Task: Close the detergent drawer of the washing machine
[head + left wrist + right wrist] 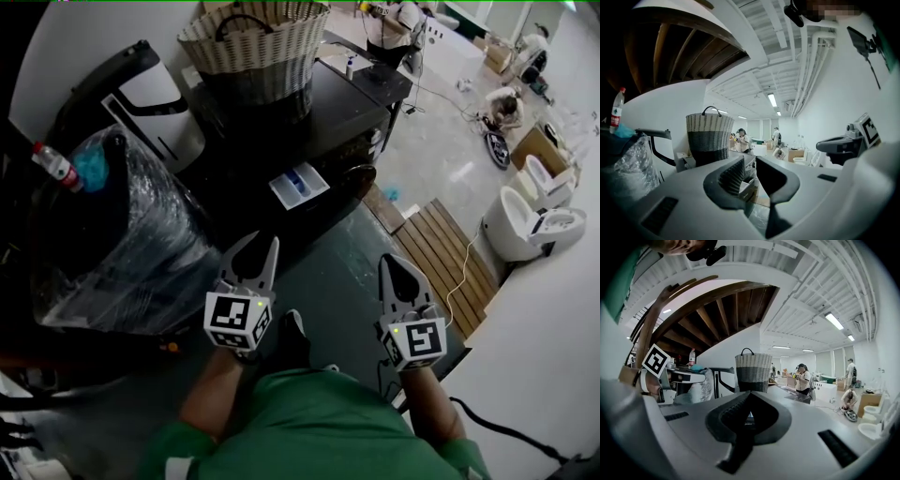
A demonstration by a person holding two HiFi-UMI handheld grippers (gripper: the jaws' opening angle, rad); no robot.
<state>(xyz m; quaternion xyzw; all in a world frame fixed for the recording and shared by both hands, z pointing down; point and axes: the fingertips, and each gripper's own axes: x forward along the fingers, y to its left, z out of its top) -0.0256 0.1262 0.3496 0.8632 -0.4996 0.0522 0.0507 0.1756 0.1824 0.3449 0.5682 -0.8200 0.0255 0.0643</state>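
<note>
My forearms reach forward and down, low in the frame. The left gripper's (256, 251) jaws stand apart, holding nothing; the right gripper's (392, 267) jaws meet. At frame centre the detergent drawer (299, 186) juts open from the dark washing machine (309, 131).

The washing machine (319, 117) has a dark, smooth casing with a glossy top. Its detergent drawer (300, 186) is white plastic with a blue plastic insert. The basket (255, 42) is rough woven wicker, pale above and dark below. A bulky load (122, 234) is wrapped in shiny, crinkled clear film, and the bottle (54, 164) is clear plastic. The left gripper (255, 248) and right gripper (391, 267) are matt pale grey plastic with dark ribbed pads (732, 175). The slatted platform (448, 253) is bare wood. The 2 toilets (530, 225) are glossy white ceramic. The shirt (309, 422) is green cloth.
</note>
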